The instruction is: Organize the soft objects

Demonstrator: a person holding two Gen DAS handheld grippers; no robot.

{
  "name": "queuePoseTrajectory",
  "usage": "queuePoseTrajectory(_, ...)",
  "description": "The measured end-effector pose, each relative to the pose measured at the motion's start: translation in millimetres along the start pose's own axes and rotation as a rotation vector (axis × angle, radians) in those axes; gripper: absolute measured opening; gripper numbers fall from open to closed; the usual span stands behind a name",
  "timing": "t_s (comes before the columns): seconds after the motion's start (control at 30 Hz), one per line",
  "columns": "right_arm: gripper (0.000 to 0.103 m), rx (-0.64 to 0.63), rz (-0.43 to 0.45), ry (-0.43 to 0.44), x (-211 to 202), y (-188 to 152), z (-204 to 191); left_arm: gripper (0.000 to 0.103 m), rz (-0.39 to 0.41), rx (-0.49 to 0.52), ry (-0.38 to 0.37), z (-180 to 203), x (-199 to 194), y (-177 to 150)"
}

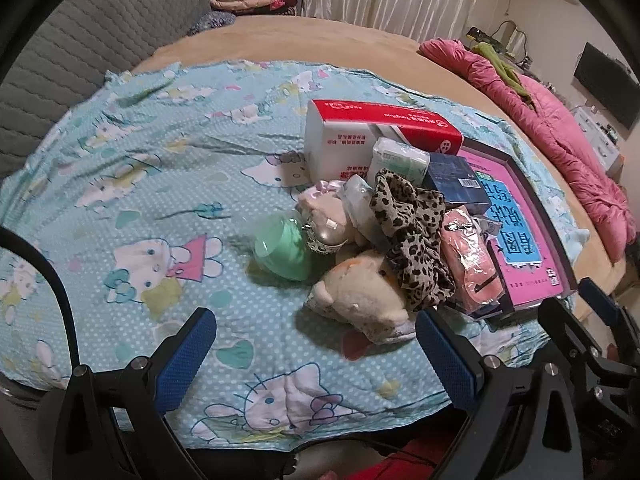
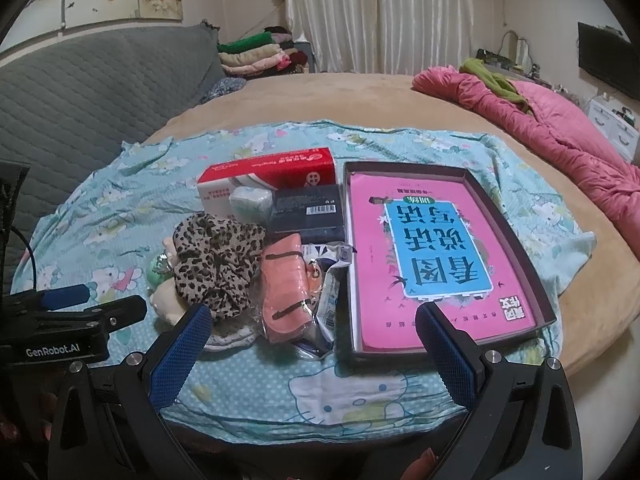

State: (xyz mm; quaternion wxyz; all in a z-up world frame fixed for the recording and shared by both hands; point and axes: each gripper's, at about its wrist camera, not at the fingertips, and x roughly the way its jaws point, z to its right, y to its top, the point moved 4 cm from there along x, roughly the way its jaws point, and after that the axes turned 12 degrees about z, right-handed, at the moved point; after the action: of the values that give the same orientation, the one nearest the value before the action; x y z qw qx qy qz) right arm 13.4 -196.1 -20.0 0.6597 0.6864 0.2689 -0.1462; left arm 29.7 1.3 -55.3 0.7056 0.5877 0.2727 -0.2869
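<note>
Soft objects lie heaped in the middle of a cartoon-cat blanket spread over the bed: a leopard-print scrunchie on top, a cream plush toy below it, a smaller pale plush beside a green plastic cup, and a pink wrapped item against the tray. Behind the heap stand a red-and-white tissue pack, a small pale tissue packet and a dark blue box. Just to the right sits a dark shallow tray holding a pink book; its place next to the pile suggests it is meant as the sorting container, though nothing soft is in it yet.

Both tools hover near the blanket's front edge, neither touching anything. The left gripper stands wide with nothing between its blue pads, facing the cream plush. The right gripper is equally wide and empty, aimed between the pile and the tray.

The left view alone shows the green cup and both plush toys clearly; in the right view the scrunchie hides most of them. The right view alone shows the whole tray and a crinkled foil packet beside the pink item.
</note>
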Motion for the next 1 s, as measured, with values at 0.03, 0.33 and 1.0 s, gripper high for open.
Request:
queuePoseTrajectory(0.03,0.101,0.0,-0.006,0.0,2.1,-0.8,0.7,0.101,-0.008,-0.006,-0.007,-1.5,2.4,-0.8)
queuePoseTrajectory(0.33,0.101,-0.037,-0.047,0.001,27.2,-4.8,-2.6,0.101,-0.039,0.035,-0.046,6.2,17.7,-6.7)
queuePoseTrajectory(1.0,0.101,-0.214,-0.075,-0.091,72.8,-8.8,-13.8,0.099,-0.095,0.087,-0.172,5.4,56.3,-1.7)
